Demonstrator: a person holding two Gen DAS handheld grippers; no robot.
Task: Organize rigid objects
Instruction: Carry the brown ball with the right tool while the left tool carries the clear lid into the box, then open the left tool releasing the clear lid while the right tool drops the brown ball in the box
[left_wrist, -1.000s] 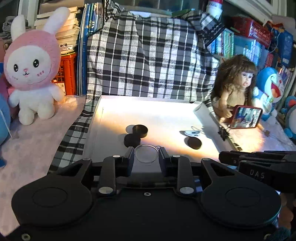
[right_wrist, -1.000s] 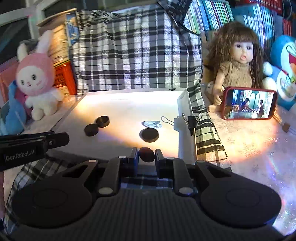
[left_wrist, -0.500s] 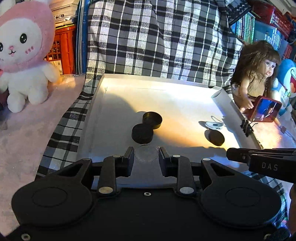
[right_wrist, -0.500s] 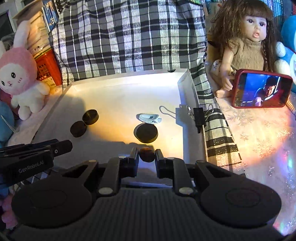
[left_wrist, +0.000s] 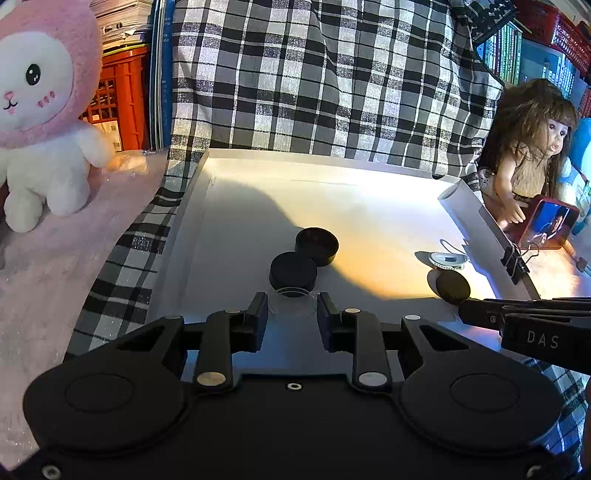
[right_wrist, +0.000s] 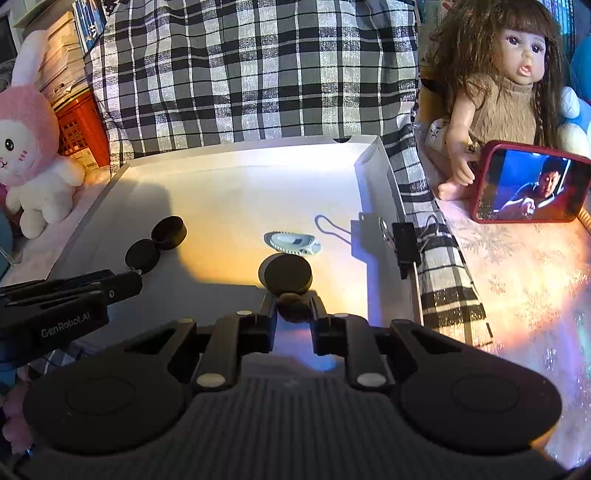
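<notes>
My left gripper (left_wrist: 292, 303) is shut on a clear round lid (left_wrist: 292, 300), held low over the near part of the white tray (left_wrist: 258, 206). Just beyond it sit two black round caps (left_wrist: 293, 271) (left_wrist: 317, 245), side by side. My right gripper (right_wrist: 294, 304) is shut on a small dark brown round piece (right_wrist: 293, 306), close above a flat black disc (right_wrist: 285, 273) on the tray (right_wrist: 229, 192). A small white-and-grey object (right_wrist: 293, 242) lies past that disc. Each gripper's side shows in the other's view: the right one (left_wrist: 524, 325), the left one (right_wrist: 70, 295).
A black binder clip (right_wrist: 406, 243) grips the tray's right wall. Plaid cloth (left_wrist: 314, 74) hangs behind and under the tray. A pink-hooded bunny plush (left_wrist: 40, 110) stands left; a doll (right_wrist: 506, 85) and a red-cased phone (right_wrist: 532, 184) stand right. Books and red crates fill the back.
Both grippers have come forward and lower over the tray, so the caps and the disc now sit closer to the fingertips. Both grips are unchanged.
</notes>
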